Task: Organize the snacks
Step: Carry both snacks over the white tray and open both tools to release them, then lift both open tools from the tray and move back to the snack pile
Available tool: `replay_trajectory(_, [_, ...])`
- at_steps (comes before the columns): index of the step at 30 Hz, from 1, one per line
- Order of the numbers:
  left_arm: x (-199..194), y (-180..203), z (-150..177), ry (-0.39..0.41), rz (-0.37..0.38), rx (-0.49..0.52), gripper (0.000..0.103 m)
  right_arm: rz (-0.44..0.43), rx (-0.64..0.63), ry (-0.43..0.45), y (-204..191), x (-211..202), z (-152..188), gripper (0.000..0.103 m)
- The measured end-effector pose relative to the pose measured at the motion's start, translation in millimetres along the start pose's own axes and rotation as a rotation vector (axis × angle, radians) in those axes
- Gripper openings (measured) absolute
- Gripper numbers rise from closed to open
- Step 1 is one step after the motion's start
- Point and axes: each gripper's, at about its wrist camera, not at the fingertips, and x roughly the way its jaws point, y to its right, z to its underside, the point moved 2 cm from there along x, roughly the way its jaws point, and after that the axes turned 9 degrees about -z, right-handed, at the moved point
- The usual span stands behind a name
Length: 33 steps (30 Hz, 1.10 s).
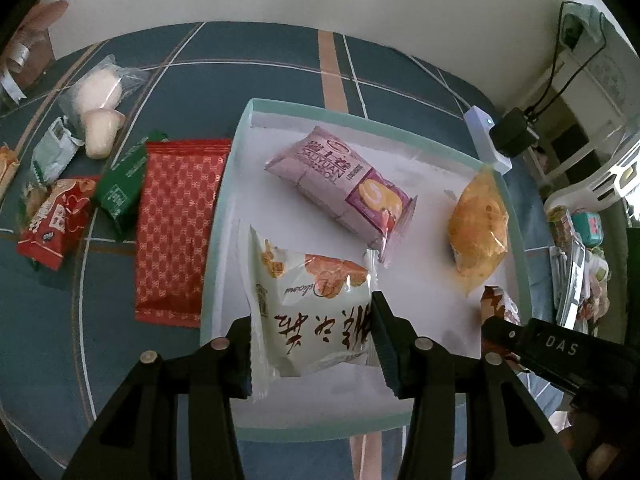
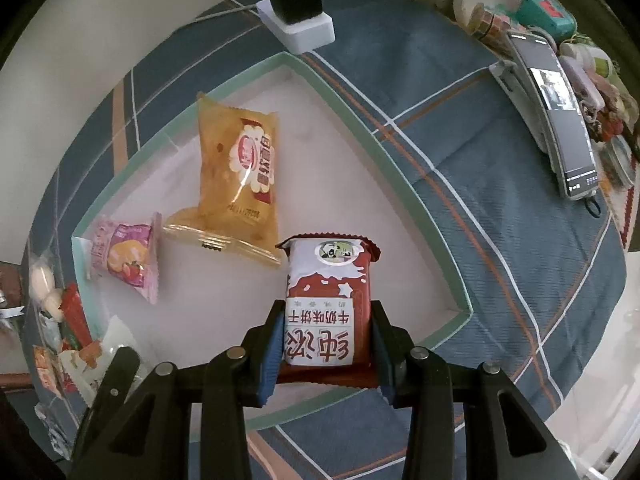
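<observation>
A shallow white tray with a pale green rim (image 1: 248, 120) (image 2: 348, 104) lies on the blue plaid cloth. My left gripper (image 1: 312, 344) is shut on a white snack packet with orange pictures (image 1: 316, 312), held over the tray's near left part. My right gripper (image 2: 326, 348) is shut on a red-and-white biscuit packet (image 2: 328, 304) above the tray's near corner; that gripper also shows at the lower right of the left wrist view as a black arm (image 1: 560, 348). Inside the tray lie a pink cake packet (image 1: 344, 184) (image 2: 124, 260) and a yellow pastry packet (image 1: 478, 224) (image 2: 240, 172).
Left of the tray lie a red patterned packet (image 1: 176, 228), a green packet (image 1: 124, 184), a small red packet (image 1: 52, 220) and clear bags of white buns (image 1: 98, 108). A white charger block with a black plug (image 2: 300, 12) sits beyond the tray. A phone on a stand (image 2: 560, 120) stands right.
</observation>
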Motion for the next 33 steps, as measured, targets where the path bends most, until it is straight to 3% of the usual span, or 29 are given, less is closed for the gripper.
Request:
replay_trajectory(2, [0.1,1.1,0.0,0.001,0.006,0.004,0.052,0.001,-0.001,-0.005,0.6,1.6,-1.1,0.042])
replay_trajectory(4, [0.4,1.5,-0.8,-0.008,0.004,0.004,0.073,0.005,-0.001,-0.009,0.6,4.2,-4.5,0.043])
replay_trajectory(10, [-1.7,-3.3,-4.0,-0.018,0.009,-0.016,0.074,0.040,-0.027,-0.012,-5.9,7.1,-7.0,0.068])
replay_trajectory(13, [-6.5,-7.7,-6.5,-0.019,0.021,-0.033,0.083,0.061,-0.044,-0.011,-12.7,7.7,-6.7,0.076])
replay_trajectory(20, [-20.7,-16.9,-12.1,0.006,0.007,-0.062,0.093,0.090,-0.094,0.003,-33.6,4.9,-6.0,0.089])
replay_trajectory(28, [-31.3,-43.8,-18.6,0.065,-0.125,-0.110,0.102,0.099,-0.121,0.036,-49.2,-4.1,-3.9,0.102])
replay_trajectory(33, [-34.5,-69.4,-22.1,0.089,-0.284,-0.122,0.103,0.079,-0.134,0.057,-52.7,-15.3,-0.7,0.103])
